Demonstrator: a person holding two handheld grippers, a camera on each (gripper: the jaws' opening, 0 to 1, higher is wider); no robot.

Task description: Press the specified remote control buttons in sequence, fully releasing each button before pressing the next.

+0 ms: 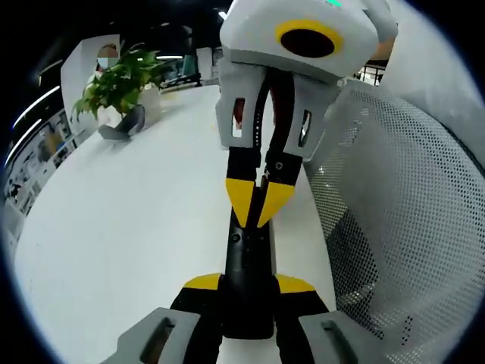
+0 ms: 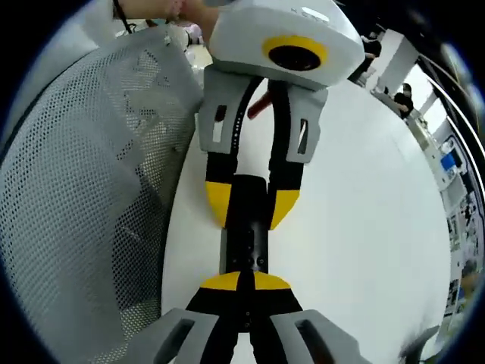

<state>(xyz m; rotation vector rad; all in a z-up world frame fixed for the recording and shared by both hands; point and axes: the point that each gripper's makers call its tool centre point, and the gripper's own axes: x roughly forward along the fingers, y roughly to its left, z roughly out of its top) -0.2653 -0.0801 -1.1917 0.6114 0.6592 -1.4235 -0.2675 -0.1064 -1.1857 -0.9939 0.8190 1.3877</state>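
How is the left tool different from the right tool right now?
The left tool has its jaws apart, clamped on the sides of the black remote; the right tool has its jaws shut together. The left tool grips the remote's end, while the right tool sets its tips on the remote's top face. Both have yellow tips and black-and-grey bodies.

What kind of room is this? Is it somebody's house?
Probably not a house: it looks like an office or showroom. There is a big white table, a potted plant at its far end, a grey mesh chair back beside it, and long strip lights with shelves along the wall.
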